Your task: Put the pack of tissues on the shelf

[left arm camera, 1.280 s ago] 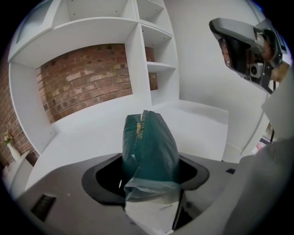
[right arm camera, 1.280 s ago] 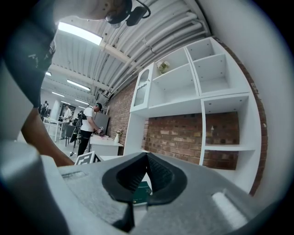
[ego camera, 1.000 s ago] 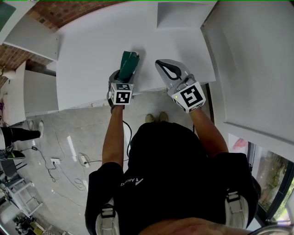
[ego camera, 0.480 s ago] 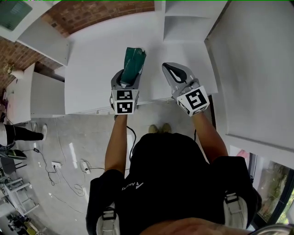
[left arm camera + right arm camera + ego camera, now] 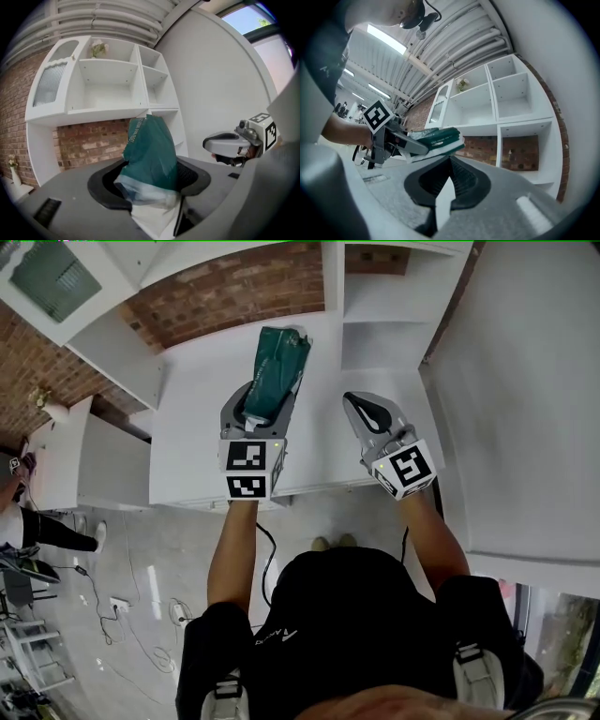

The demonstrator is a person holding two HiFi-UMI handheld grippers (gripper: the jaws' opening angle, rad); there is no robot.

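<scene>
The pack of tissues (image 5: 277,367) is dark green with a pale end. My left gripper (image 5: 267,407) is shut on its lower part, and the pack sticks out forward past the fingertips. In the left gripper view the pack (image 5: 151,152) stands between the jaws, in front of the white shelf unit (image 5: 108,89). My right gripper (image 5: 367,411) hangs beside it on the right, shut with nothing in it. In the right gripper view the pack (image 5: 439,137) lies level, below the shelf unit's (image 5: 508,101) compartments. The white counter (image 5: 187,427) lies under both grippers.
A small vase of flowers (image 5: 97,47) stands in a top compartment. A ribbed-glass door (image 5: 49,84) closes the shelf unit's left end. A brick wall (image 5: 234,292) backs the counter and a white wall (image 5: 525,381) rises on the right. Cables (image 5: 141,587) lie on the floor.
Both grippers have moved forward over the counter toward the shelf unit, the left one carrying the pack. More of the brick wall and the shelves has come into view.
</scene>
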